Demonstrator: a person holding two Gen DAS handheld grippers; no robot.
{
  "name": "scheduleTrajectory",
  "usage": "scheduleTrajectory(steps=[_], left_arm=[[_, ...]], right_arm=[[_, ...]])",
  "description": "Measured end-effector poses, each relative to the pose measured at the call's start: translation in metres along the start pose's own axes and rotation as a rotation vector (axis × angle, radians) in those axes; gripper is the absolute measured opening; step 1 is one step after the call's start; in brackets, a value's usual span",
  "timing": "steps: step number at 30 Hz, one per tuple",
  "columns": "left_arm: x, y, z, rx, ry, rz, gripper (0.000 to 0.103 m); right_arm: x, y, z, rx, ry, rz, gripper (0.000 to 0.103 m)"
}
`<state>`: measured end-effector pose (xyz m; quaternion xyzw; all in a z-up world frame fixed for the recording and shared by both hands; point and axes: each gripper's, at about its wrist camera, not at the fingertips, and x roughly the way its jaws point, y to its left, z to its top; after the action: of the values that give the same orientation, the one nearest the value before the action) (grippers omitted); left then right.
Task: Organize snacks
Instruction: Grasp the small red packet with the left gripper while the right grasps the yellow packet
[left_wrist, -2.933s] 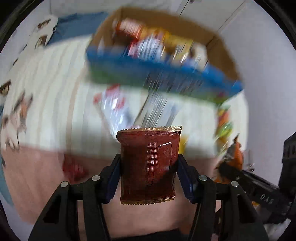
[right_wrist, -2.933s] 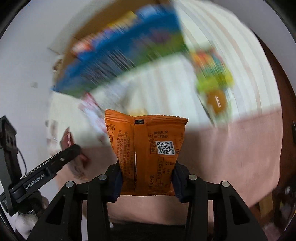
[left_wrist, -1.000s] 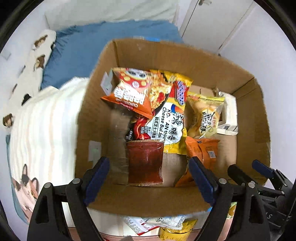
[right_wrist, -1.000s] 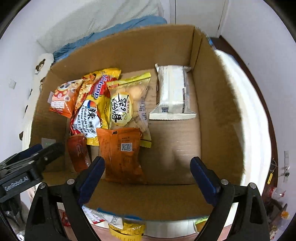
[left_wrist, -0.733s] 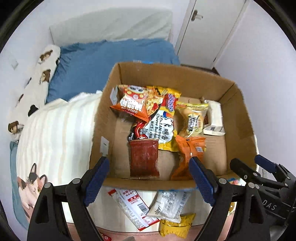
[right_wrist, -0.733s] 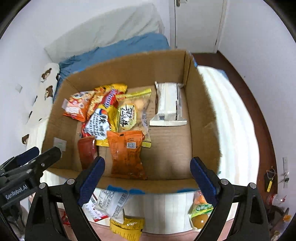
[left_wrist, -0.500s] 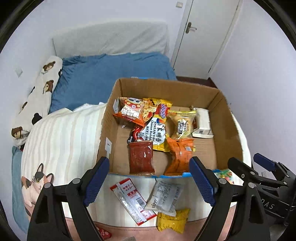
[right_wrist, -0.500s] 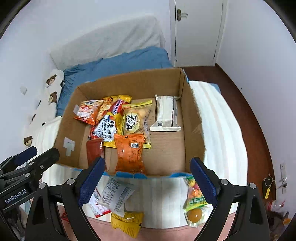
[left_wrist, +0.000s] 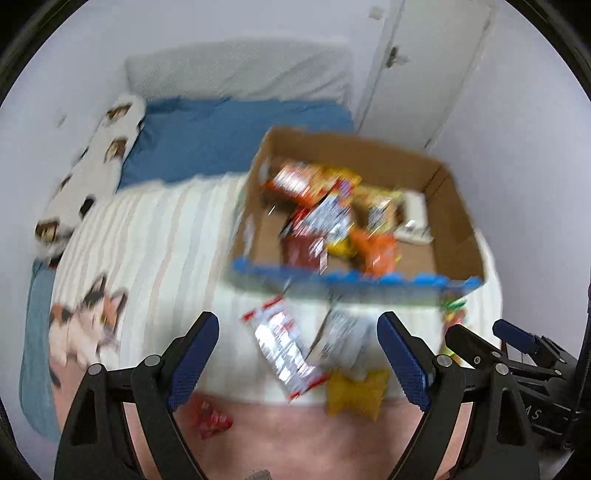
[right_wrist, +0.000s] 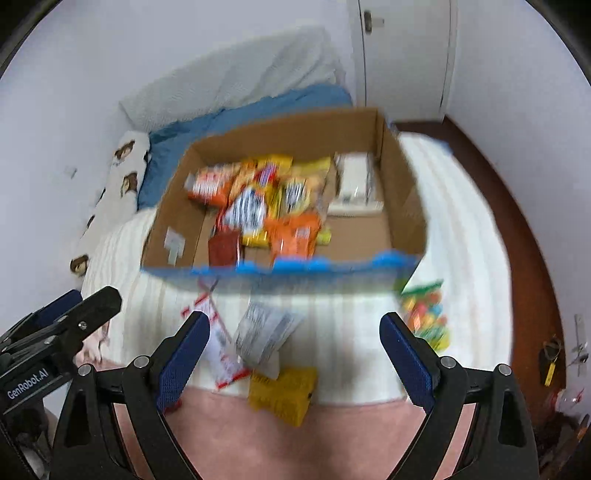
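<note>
Crinkly foil packets, like the yellow packet (right_wrist: 282, 389), are probably handling light and slippery (pinch a sealed edge); left gripper (left_wrist: 297, 360) and right gripper (right_wrist: 293, 362) are gaping wide, empty.

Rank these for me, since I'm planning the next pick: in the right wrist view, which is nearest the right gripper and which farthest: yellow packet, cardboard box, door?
1. Yellow packet: just ahead of the right gripper, at the blanket's near edge.
2. Cardboard box: mid-bed, beyond the loose packets.
3. Door: at the far wall, behind the bed.
</note>
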<state>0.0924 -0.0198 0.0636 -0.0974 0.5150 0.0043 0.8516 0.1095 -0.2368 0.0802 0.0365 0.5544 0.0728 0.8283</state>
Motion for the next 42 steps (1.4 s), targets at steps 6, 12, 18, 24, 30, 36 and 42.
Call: scheduleTrajectory(steps=[6, 12, 18, 24, 30, 36, 42], left_arm=[[0.040, 0.062, -0.049, -0.108, 0.143, 0.081, 0.088], [0.072, 0.112, -0.090, -0.170, 0.250, 0.165, 0.088], [0.097, 0.130, -0.123, -0.199, 0.345, 0.159, 0.088], [0.112, 0.124, -0.132, -0.208, 0.373, 0.123, 0.088], [0.143, 0.110, -0.135, -0.184, 0.419, 0.077, 0.088], [0.149, 0.114, -0.145, -0.173, 0.385, 0.097, 0.073], [0.144, 0.140, -0.149, -0.263, 0.357, 0.019, 0.069]], right_arm=[[0.076, -0.005, -0.042, 0.085, 0.201, 0.079, 0.095], [0.141, -0.014, -0.068, 0.124, 0.265, 0.109, 0.079], [0.157, 0.005, -0.099, 0.060, 0.376, 0.160, 0.073], [0.135, 0.025, -0.107, -0.042, 0.400, 0.202, 0.086], [0.147, 0.083, -0.109, -0.462, 0.408, 0.078, 0.087], [0.176, 0.112, -0.136, -0.608, 0.430, -0.013, 0.059], [0.179, 0.063, -0.123, -0.090, 0.429, 0.053, 0.056]])
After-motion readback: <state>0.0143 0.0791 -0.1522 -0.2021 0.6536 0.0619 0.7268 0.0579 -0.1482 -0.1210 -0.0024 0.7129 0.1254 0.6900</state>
